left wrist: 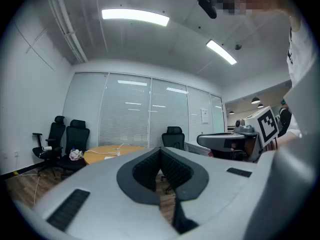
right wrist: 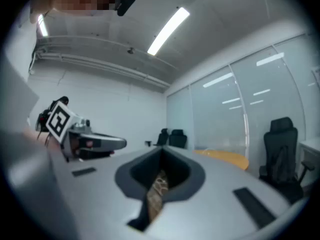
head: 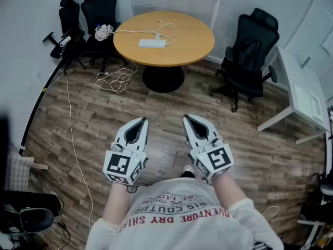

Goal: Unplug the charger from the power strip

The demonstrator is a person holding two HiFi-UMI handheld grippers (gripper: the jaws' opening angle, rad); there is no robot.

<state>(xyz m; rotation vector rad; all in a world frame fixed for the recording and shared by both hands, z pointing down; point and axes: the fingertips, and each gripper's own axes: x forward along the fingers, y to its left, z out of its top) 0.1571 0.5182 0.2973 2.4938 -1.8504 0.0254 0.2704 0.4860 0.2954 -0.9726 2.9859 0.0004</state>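
Observation:
The white power strip (head: 151, 43) lies on the round wooden table (head: 187, 40) at the far end of the room. White cables (head: 156, 31) loop from the strip across the tabletop. At this distance I cannot make out the charger itself. Both grippers are held level in front of the person's chest, far short of the table. My left gripper (head: 141, 120) and my right gripper (head: 187, 118) have their jaws together with nothing in them. In the left gripper view the table (left wrist: 97, 154) and strip (left wrist: 108, 157) show small beyond the jaws (left wrist: 160, 151). The right gripper view shows shut jaws (right wrist: 162, 152) and the table's edge (right wrist: 227, 158).
Black office chairs stand left of the table (head: 99, 9) and right of it (head: 250, 51). One chair holds a white bundle (head: 103, 32). Cables (head: 117, 79) coil on the wood floor by the table's black base (head: 163, 78). A white desk (head: 304, 95) stands at right.

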